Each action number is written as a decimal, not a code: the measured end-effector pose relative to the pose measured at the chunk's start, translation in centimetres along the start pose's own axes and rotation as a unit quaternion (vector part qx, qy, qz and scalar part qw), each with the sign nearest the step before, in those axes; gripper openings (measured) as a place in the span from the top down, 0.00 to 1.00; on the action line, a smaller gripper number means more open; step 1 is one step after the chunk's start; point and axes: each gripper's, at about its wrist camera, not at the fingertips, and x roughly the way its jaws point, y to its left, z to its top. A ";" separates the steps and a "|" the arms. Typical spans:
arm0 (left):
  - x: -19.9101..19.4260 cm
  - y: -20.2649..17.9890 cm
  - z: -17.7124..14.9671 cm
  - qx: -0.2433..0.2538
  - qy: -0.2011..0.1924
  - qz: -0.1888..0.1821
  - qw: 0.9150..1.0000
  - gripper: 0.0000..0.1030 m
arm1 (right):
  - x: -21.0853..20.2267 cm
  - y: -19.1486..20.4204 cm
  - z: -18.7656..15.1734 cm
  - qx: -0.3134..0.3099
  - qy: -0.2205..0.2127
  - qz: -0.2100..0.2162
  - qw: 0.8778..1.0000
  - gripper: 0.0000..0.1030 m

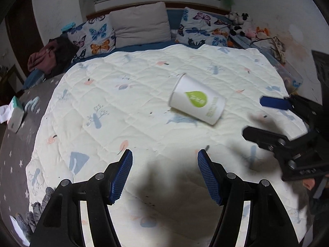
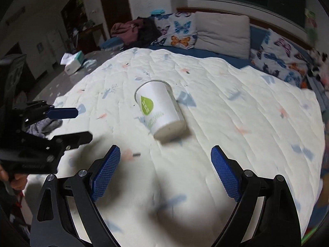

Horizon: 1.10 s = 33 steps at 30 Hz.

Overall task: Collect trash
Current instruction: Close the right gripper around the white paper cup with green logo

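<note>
One paper cup (image 1: 197,99), white with a green drop-shaped mark, is lying on its side near the middle of the cream quilt (image 1: 123,107) that is covering the bed; in the left wrist view its open mouth is facing up and to the left, its base down and to the right. It is the only piece of trash I am seeing on the quilt.

Counted items at the head of the bed: three pillows, namely two butterfly-print pillows (image 1: 93,36) and one plain grey pillow (image 1: 141,23) sitting between them. One heap of dark clothing (image 1: 51,54) is lying at the left corner, one tissue box (image 1: 15,115) is resting on the grey star-patterned sheet (image 1: 22,152) beside the quilt, and a cluster of soft toys (image 1: 244,25), too small to count, is sitting at the right corner.

I am holding two tongs. My left gripper (image 1: 165,154) is standing partly open, its blue pads (image 1: 121,177) gripping nothing and hanging over bare quilt just short of the cup. My right gripper (image 2: 165,151) is standing wider open, also empty, with the cup lying just ahead of its fingertips, untouched. Each gripper is showing at the edge of the other's view, to either side of the cup.
</note>
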 end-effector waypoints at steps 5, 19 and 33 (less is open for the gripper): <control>1.1 1.5 0.0 -0.013 0.008 0.003 1.000 0.38 | 3.4 0.3 1.4 -0.036 0.017 -0.004 0.999 0.15; 3.4 3.4 -0.6 -0.039 0.028 -0.011 0.999 0.38 | 8.8 1.0 2.6 -0.081 0.067 -0.003 0.994 0.36; 2.9 3.3 -1.2 -0.042 0.025 -0.014 0.999 0.37 | 2.0 0.2 0.5 -0.043 0.045 0.004 0.998 0.45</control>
